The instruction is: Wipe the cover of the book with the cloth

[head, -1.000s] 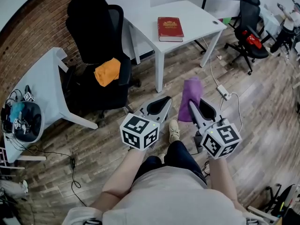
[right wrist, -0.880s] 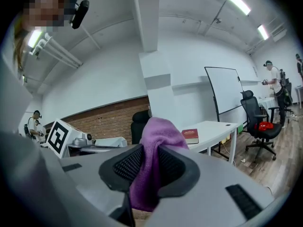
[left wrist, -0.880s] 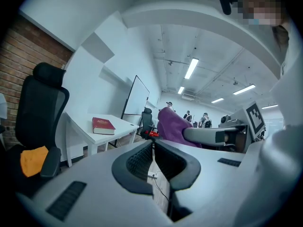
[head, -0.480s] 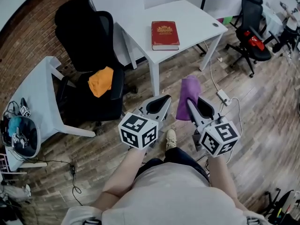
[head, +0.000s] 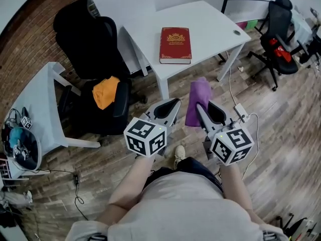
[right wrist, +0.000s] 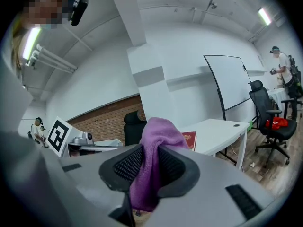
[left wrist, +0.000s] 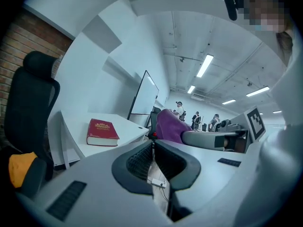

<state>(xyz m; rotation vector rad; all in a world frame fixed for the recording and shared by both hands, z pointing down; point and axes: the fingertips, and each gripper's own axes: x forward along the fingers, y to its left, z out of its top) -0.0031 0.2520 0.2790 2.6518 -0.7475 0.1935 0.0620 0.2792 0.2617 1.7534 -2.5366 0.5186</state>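
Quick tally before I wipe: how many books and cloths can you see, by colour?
1 red book
1 purple cloth
1 orange cloth
Total: 3

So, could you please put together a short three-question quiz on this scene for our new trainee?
1. True or false: the red book lies on the white table.
2. Which one holds the purple cloth? A: the left gripper. B: the right gripper.
3. Fill in: the orange cloth rests on a black ____.
Key: 1 true; 2 B; 3 chair.
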